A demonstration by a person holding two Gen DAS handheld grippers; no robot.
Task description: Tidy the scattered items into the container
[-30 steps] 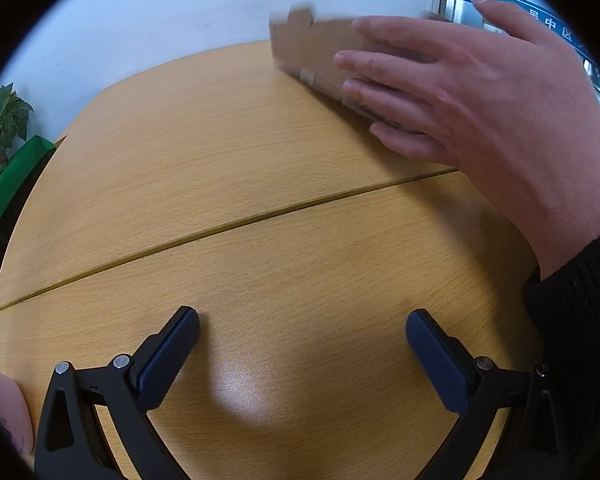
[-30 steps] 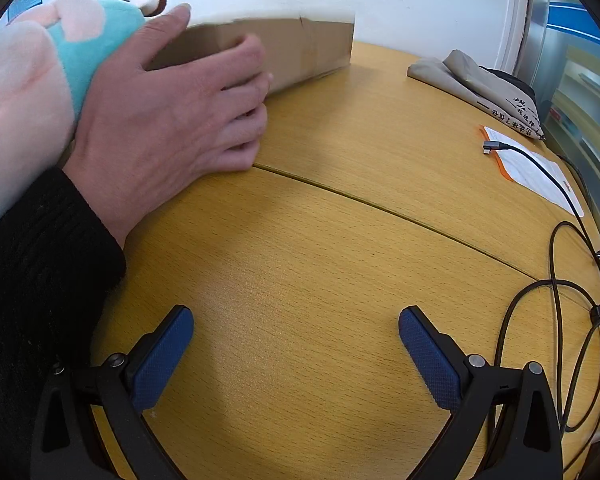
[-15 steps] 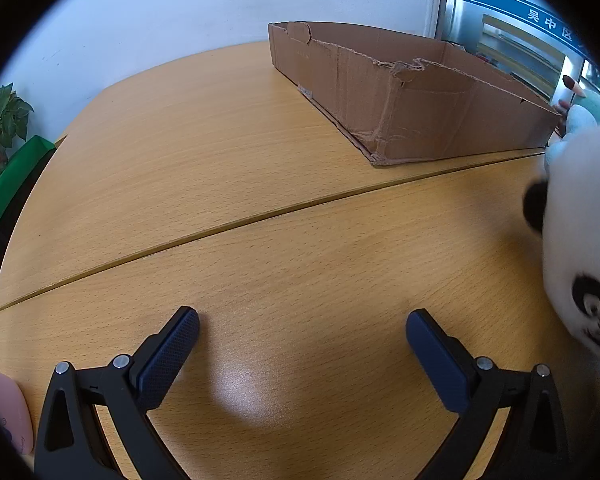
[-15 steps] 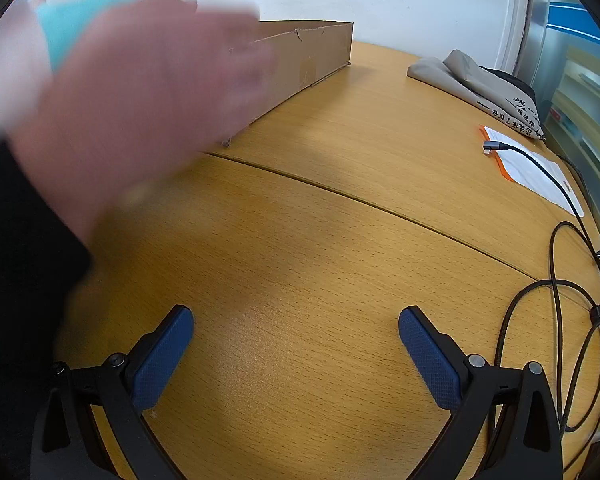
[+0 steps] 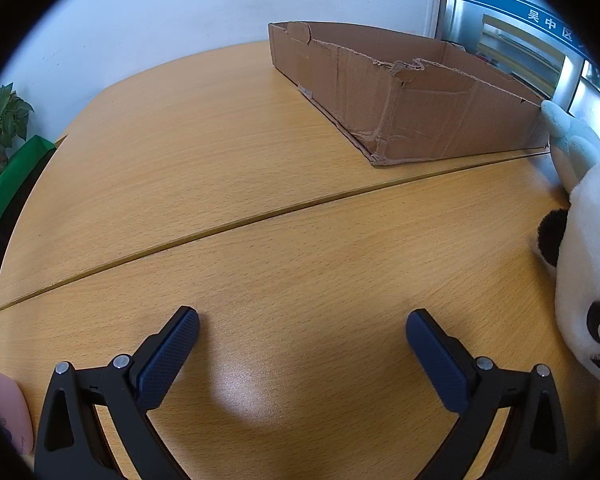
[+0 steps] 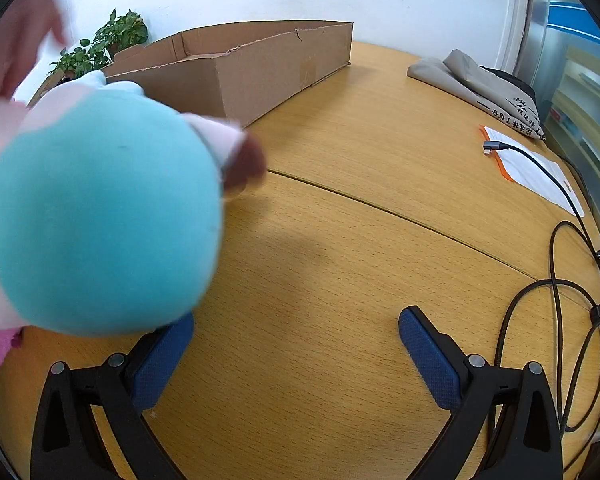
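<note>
The left tool [image 5: 302,330] is spread wide and empty, low over the tabletop [image 5: 180,168]. To its right, near the frame edge, lies a panda plush [image 5: 592,264], with a pale blue plush [image 5: 570,136] beyond it, just beside the box [image 5: 420,120]. The right tool [image 6: 296,332] is likewise spread and empty. A blurred teal plush [image 6: 100,208] hangs close before its left finger; a blurred hand [image 6: 12,40] shows above it. The box [image 6: 260,68] stands beyond. A cable [image 6: 556,240], a paper [image 6: 540,168] and a folded cloth [image 6: 480,84] lie to the right.
</note>
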